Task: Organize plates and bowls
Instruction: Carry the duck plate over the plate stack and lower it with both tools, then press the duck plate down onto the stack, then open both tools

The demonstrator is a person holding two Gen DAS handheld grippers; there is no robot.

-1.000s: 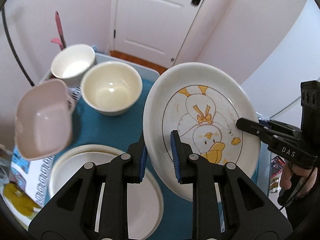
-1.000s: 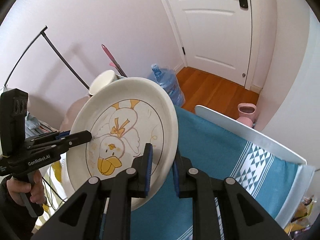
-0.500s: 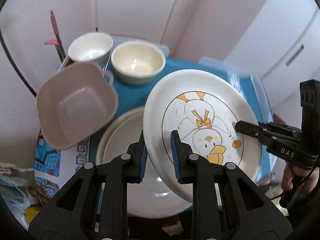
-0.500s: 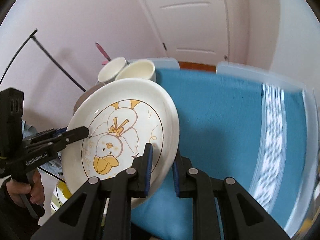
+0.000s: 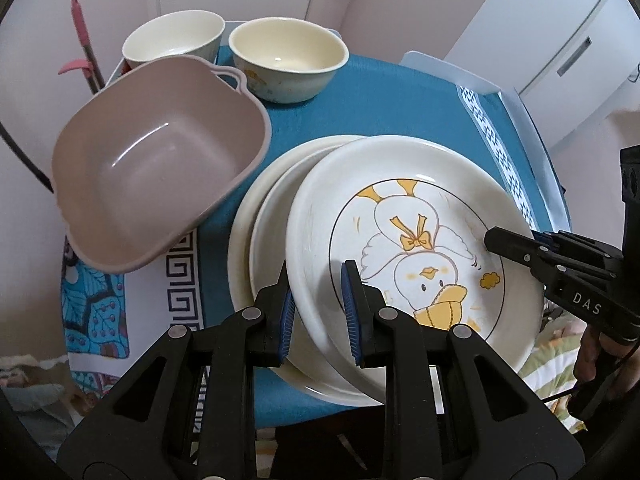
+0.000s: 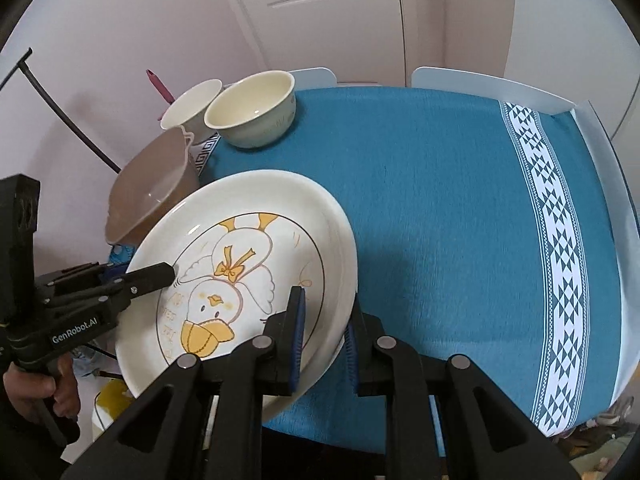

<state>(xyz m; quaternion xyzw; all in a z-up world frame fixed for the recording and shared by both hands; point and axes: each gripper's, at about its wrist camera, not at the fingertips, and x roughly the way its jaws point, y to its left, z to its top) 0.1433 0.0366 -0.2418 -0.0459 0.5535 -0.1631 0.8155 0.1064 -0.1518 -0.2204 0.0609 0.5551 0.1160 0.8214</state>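
Both grippers clamp the duck plate (image 5: 404, 236) by opposite rims: the left gripper (image 5: 318, 308) and right gripper (image 6: 322, 334). It hangs tilted over stacked plates (image 5: 256, 240) near the table's (image 6: 460, 200) left edge.

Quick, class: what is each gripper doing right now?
Left gripper: shut on the duck plate rim.
Right gripper: shut on the same plate's opposite rim.

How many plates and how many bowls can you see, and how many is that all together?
Plates: 3 – the duck plate held by both grippers, above two plain white plates stacked on the table.
Bowls: 3 – a white bowl, a cream bowl and a square pink bowl.
Total: 6
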